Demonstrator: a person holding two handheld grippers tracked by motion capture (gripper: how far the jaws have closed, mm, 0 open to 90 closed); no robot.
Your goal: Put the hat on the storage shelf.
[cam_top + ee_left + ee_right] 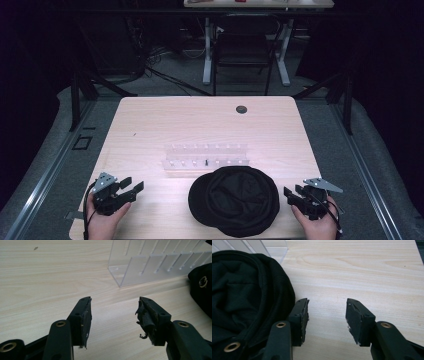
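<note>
Resting near edge: left gripper (131, 186) and right gripper (292, 194), both jaws wide apart, nothing between them. Black hat (234, 200) lies between them, touching clear rack (206, 157) on its far side.

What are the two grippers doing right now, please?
Left gripper: open, holding nothing.
Right gripper: open, holding nothing, beside the black hat.
</note>
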